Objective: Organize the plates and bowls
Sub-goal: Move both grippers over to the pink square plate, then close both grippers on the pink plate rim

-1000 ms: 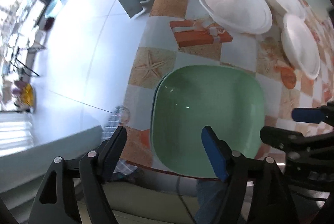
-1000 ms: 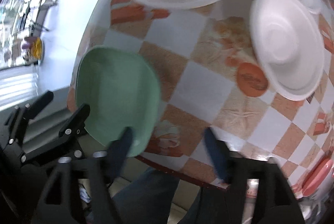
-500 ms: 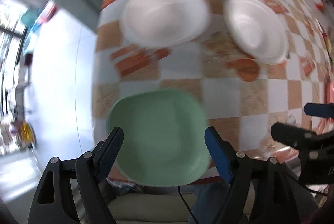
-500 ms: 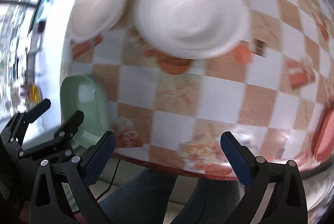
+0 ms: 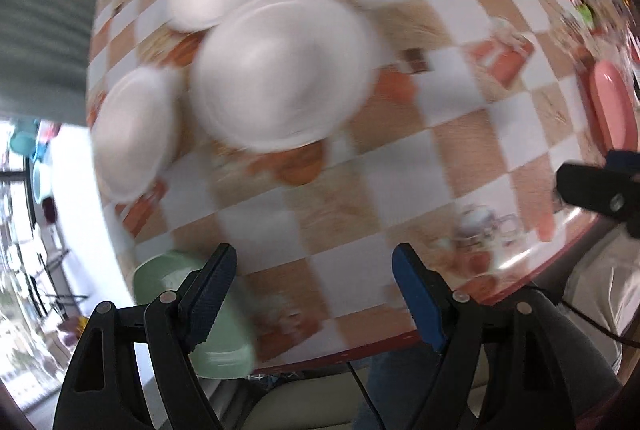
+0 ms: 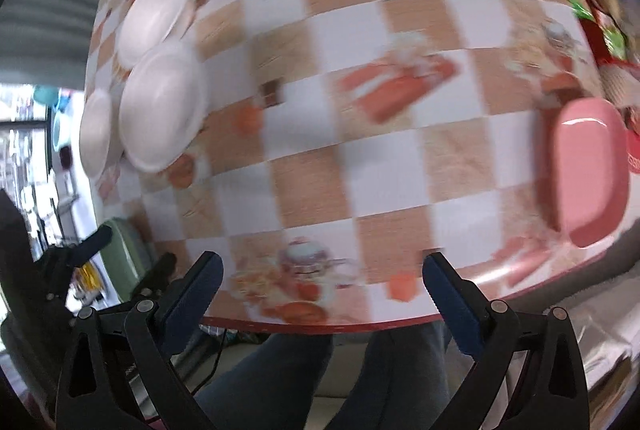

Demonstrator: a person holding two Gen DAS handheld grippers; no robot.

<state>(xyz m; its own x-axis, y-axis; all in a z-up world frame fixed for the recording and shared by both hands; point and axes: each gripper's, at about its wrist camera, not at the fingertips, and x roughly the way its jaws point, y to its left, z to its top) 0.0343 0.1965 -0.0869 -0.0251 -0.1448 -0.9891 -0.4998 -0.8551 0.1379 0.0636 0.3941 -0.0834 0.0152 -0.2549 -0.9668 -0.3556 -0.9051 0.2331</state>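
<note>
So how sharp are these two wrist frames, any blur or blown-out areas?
Left wrist: round white plates and checked tablecloth smeared by motion; gripper fingers sharp; window at left overexposed. Right wrist: same smear, pink rectangular dish soft-edged, strong fisheye bulge.

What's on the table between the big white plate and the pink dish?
Nothing: between the white plate and the pink dish lies only bare checkered tablecloth, seen in the right wrist view.

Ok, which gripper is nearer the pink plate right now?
Right. The right gripper hangs with the pink plate just off to its right; the left gripper sits farther away, near the green plate.
</note>
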